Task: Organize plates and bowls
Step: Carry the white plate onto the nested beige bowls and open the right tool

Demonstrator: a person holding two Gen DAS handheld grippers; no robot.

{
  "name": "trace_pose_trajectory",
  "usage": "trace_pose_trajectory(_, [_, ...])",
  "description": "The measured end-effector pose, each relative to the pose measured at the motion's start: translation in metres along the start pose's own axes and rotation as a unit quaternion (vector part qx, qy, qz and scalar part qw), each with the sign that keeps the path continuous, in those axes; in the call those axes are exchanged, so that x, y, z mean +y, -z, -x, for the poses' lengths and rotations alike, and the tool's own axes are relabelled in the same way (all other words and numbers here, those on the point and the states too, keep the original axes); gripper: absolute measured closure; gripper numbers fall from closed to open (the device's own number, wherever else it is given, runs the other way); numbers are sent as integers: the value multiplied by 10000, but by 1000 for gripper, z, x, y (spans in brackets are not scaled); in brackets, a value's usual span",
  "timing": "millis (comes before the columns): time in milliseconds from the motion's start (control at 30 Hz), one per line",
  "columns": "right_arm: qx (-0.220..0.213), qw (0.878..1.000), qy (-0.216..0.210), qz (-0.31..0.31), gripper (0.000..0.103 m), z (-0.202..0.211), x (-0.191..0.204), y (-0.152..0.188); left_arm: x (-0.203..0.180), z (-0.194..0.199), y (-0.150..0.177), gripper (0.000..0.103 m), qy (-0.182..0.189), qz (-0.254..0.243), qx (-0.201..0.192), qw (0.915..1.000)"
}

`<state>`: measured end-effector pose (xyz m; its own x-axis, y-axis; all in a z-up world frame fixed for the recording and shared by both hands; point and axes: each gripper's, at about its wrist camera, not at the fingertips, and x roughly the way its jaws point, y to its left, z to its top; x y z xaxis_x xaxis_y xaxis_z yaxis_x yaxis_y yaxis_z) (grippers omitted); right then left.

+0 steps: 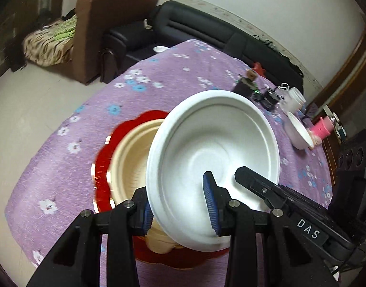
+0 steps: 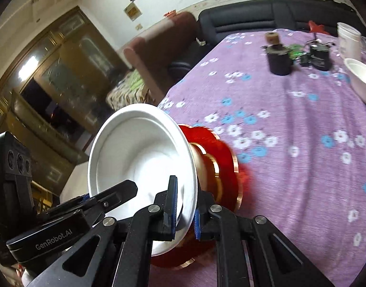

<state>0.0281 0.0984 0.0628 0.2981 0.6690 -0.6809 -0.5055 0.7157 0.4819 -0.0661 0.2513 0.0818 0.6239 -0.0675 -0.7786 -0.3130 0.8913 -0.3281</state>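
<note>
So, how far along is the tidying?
Done: the beige bowl sits on the red plate. In hand: left gripper and right gripper both grip the white bowl above it. Remaining: a second bowl sits across the tablecloth.

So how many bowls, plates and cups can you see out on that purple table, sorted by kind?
Bowls: 3 (white bowl held in both tools, beige bowl, far white bowl)
Plates: 1 (red plate)
Cups: 2 (white cup, pink cup)
Total: 6

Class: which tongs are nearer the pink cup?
Right. The right tongs grip the white bowl by its rim on the side of the pink cup; the left tongs grip farther away.
</note>
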Motion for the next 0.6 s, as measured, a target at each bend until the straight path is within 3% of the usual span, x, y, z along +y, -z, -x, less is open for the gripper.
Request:
trace_pose_trajectory(100, [110,9999,60,-6,89,-13,4,-3,10,-4,0,65,-40,55,33,10000])
trace_pose_trajectory(200, [146,9996,228,45,89,-20,6,-2,18,-4,-1,54,-54,124,-13,9999])
trace_pose_trajectory(400, [182,9994,303,35,89,-29,2,-2,34,20,-6,41,0,364,-463,9983])
trace_pose_trajectory(600, [-174,9981,460,367,57,-22,18,-2,52,44,-7,38,114,634,-763,9950])
